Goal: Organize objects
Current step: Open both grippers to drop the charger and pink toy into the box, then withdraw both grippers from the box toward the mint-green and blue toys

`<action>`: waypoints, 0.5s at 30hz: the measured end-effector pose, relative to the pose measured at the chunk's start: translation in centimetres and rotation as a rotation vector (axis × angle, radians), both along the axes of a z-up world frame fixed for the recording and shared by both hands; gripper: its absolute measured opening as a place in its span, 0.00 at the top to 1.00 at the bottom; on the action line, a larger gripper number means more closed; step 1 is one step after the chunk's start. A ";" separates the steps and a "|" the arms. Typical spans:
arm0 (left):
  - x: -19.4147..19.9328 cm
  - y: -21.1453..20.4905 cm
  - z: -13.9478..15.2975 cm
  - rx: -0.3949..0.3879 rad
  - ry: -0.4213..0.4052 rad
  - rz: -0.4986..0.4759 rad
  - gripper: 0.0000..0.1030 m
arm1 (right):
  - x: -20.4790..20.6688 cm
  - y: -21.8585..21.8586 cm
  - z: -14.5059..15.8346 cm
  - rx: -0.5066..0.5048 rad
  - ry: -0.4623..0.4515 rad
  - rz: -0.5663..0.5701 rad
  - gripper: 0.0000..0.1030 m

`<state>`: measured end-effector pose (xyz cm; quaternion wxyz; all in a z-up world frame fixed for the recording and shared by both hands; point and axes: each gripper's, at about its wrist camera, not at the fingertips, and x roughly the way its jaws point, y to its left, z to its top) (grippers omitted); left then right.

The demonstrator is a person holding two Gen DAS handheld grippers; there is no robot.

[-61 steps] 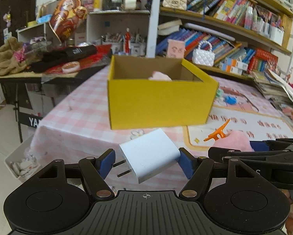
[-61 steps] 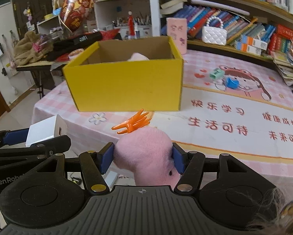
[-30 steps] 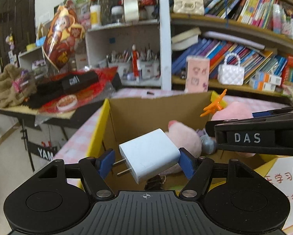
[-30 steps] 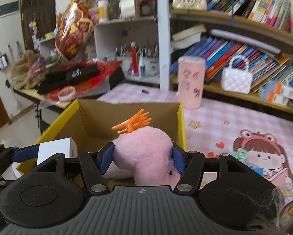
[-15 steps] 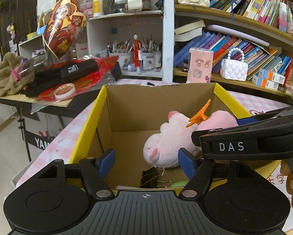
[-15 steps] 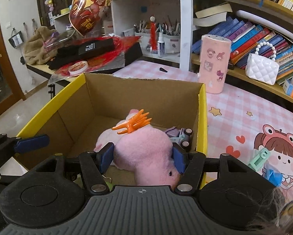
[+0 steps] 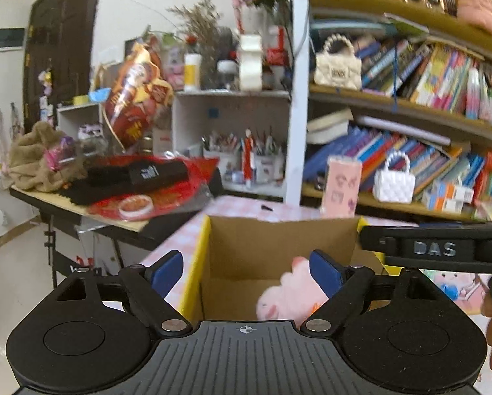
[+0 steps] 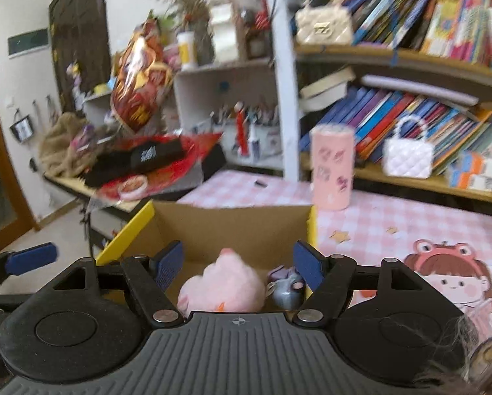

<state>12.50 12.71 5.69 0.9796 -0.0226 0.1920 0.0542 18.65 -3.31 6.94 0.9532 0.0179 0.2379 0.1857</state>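
now both my fingers are spread and empty; pink plush [image 8: 223,283] lies in yellow box [image 8: 312,230] at 12 o'clock, nearest my right fingers [image 8: 241,263], left fingers [image 7: 246,271] alongside.

The raised letters "DAS" stood on the side of the right gripper [image 7: 450,250], just right of the yellow box [image 7: 203,256]; other print was too blurred.
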 end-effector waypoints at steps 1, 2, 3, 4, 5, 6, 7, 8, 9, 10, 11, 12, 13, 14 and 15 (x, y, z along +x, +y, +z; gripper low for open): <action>-0.4 0.2 0.1 0.000 -0.004 0.005 0.13 | -0.6 -0.2 0.2 0.001 -0.014 -0.016 0.30; -0.9 0.4 0.2 -0.002 -0.008 0.010 0.13 | -1.2 -0.3 0.4 -0.002 -0.025 -0.032 0.30; -1.4 0.6 0.2 -0.004 -0.009 0.011 0.13 | -1.7 -0.3 0.5 -0.006 -0.034 -0.045 0.30; -1.9 0.9 0.1 -0.007 -0.007 0.013 0.13 | -2.4 -0.4 0.6 -0.011 -0.044 -0.059 0.30; -2.3 1.0 -0.1 -0.009 0.000 0.016 0.13 | -3.1 -0.5 0.5 -0.015 -0.053 -0.071 0.30; -2.8 1.2 -0.4 -0.011 0.014 0.019 0.13 | -3.7 -0.5 0.5 -0.021 -0.059 -0.081 0.30; -3.2 1.4 -0.7 -0.014 0.026 0.019 0.13 | -4.4 -0.5 0.4 -0.032 -0.063 -0.092 0.29; -3.7 1.6 -0.9 -0.019 0.036 0.018 0.13 | -5.2 -0.5 0.3 -0.045 -0.064 -0.101 0.29; -4.3 1.8 -1.2 -0.025 0.047 0.017 0.13 | -5.8 -0.4 0.0 -0.060 -0.063 -0.108 0.29; -4.8 1.9 -1.4 -0.030 0.056 0.015 0.13 | -6.6 -0.3 -0.4 -0.079 -0.058 -0.114 0.29; -5.4 2.0 -1.6 -0.033 0.063 0.011 0.13 | -7.2 -0.2 -0.7 -0.096 -0.050 -0.118 0.29; -5.9 2.0 -1.9 -0.032 0.073 0.003 0.13 | -8.0 -0.2 -1.2 -0.113 -0.040 -0.123 0.29; -6.4 2.0 -2.2 -0.026 0.084 -0.005 0.13 | -8.6 -0.1 -1.6 -0.124 -0.030 -0.127 0.29; -6.8 1.9 -2.5 -0.017 0.094 -0.012 0.13 | -9.4 0.0 -2.1 -0.132 -0.019 -0.132 0.29; -7.2 1.9 -2.8 -0.008 0.107 -0.019 0.13 | -10.1 0.0 -2.5 -0.137 -0.005 -0.137 0.29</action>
